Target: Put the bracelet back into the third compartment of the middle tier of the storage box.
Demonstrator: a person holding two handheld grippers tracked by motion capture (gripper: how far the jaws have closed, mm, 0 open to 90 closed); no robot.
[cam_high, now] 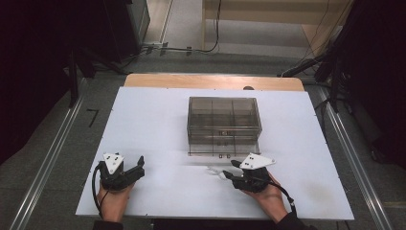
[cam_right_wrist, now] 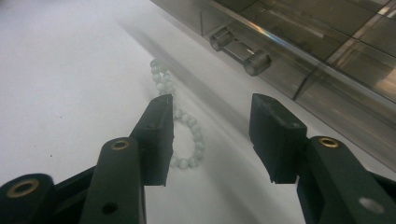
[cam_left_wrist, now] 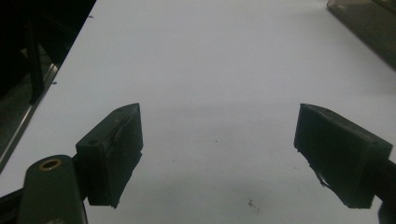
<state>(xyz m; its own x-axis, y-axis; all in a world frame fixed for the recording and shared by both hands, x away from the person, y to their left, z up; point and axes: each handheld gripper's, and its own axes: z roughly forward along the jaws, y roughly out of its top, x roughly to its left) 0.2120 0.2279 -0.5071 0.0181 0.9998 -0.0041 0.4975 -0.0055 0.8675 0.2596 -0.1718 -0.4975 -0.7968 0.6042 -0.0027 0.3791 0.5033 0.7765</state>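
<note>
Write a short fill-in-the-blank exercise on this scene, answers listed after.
1. The bead bracelet lies on the white ____.
2. The right tool has its jaws ____.
3. The clear box has a round handle on its front ____.
4. The left tool holds ____.

Answers: table; open; drawer; nothing

Clear box (cam_high: 223,125) blocks table (cam_high: 143,120) centre
</note>
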